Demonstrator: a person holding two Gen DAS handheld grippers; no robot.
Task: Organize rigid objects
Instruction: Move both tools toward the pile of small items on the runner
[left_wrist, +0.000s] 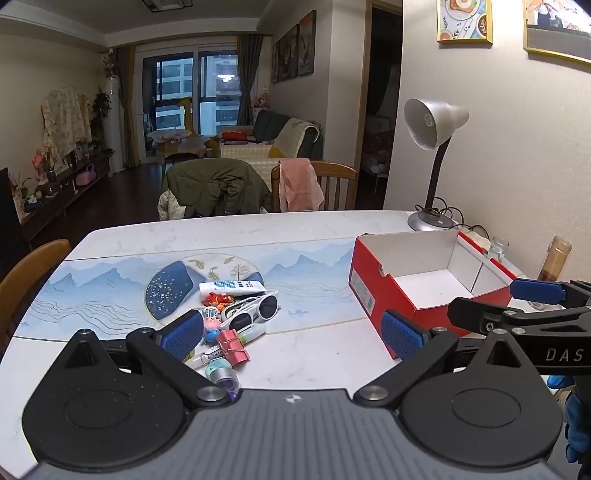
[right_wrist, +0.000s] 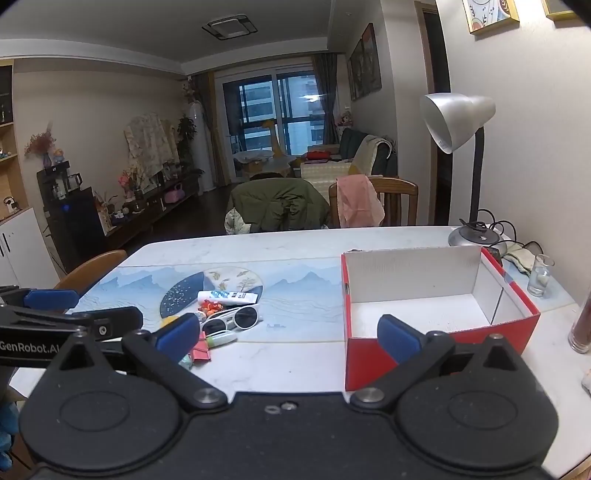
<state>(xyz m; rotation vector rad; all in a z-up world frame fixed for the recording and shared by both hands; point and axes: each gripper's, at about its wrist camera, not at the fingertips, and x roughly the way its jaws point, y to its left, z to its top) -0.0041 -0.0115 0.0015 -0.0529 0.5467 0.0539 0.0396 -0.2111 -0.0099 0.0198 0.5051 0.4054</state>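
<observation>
I hold both grippers above the near edge of the white marble-look table, each tilted down; my left gripper and my right gripper both stand with their blue-padded jaws spread as wide as they go, and neither has hold of anything.

The things to sort lie in a tight heap just ahead of my left gripper's left finger: white plastic sunglasses with dark lenses, a white squeeze tube with blue print beyond them, a pink metal binder clip, small bright cartoon figures; the open red cardboard box with a white inside sits ahead of my right gripper, empty, well apart from the heap.

My worry is the crowding; a wide jaw closing there could catch two things at once or push the clip off the near edge; the sunglasses' thin arms may twist out of a pinch; my grippers sit close together, so crossing paths risks a knock.
</observation>
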